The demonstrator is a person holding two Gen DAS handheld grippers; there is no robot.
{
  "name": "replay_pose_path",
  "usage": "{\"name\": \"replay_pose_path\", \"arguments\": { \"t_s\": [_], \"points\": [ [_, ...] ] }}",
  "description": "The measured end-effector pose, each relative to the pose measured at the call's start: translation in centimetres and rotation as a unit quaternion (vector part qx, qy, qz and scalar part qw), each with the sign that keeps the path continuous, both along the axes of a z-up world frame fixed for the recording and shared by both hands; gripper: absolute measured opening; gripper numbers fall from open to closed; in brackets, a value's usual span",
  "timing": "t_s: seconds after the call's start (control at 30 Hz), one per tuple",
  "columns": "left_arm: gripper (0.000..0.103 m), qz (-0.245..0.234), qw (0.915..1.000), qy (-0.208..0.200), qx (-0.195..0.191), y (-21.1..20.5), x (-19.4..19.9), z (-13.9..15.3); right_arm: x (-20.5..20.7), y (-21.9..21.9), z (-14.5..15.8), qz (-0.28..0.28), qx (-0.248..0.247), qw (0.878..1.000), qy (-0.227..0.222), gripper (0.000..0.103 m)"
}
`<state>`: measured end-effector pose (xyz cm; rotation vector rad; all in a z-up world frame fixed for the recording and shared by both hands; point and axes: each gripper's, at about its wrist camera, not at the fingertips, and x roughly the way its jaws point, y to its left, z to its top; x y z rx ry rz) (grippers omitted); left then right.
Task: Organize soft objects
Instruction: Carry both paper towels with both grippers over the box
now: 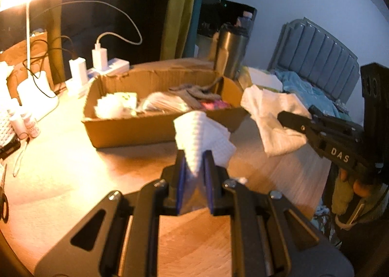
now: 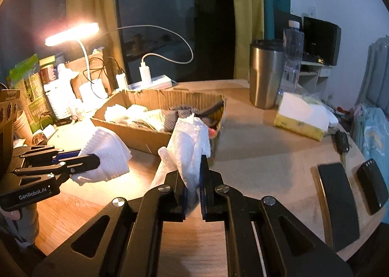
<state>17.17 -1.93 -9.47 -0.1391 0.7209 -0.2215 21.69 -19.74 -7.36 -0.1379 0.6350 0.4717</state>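
While each gripper carries its own soft piece clear of the tabletop, neither piece has reached the cardboard box (image 2: 155, 131) yet. A folded, ribbed white cloth (image 1: 201, 135) stands up out of the left gripper (image 1: 195, 167), whose jaws are clamped narrow on its lower edge. That low pinch lets the bulk fan out above the fingers, presumably so it can be lowered into the box without bunching. A crumpled white paper towel (image 2: 189, 145) hangs in the right gripper (image 2: 194, 172), likewise pinched tight, with a loose tail trailing towards the wooden table (image 2: 255, 160). Both pieces hover just in front of the box's near wall, side by side.

Inside the box lie other soft things already: pale cloths at the left end, a grey knitted item (image 1: 192, 93) and something pink (hard to make out) at the right. Free room looks scarce, so placing calls for a gap to be chosen.

Beyond the box stand a steel tumbler (image 2: 265, 75), a water bottle (image 2: 293, 58) and a tissue box (image 2: 299, 123); two dark phones (image 2: 338, 206) and a car key (image 2: 342, 140) lie to the right. Chargers, trailing cables and a lit desk lamp (image 2: 73, 33) crowd the far left, where a swinging cloth could snag.
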Motion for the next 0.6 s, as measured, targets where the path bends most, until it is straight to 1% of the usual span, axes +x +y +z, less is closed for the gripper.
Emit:
{"name": "replay_pose_path", "arguments": {
  "t_s": [0.13,0.4,0.6],
  "points": [
    [0.015,0.008,0.9999,-0.013,-0.003,0.9,-0.2,1.0,0.1,0.9,0.8,0.004,-0.001,1.0,-0.007,0.009],
    [0.015,0.027,0.9989,-0.037,-0.011,3.1,0.8,3.2,0.8,2.2,2.6,0.007,0.003,1.0,-0.024,0.009],
    [0.015,0.034,0.9981,-0.051,-0.01,3.9,1.3,4.6,1.8,3.3,3.5,0.016,0.005,0.999,-0.032,0.009]
  ]
}}
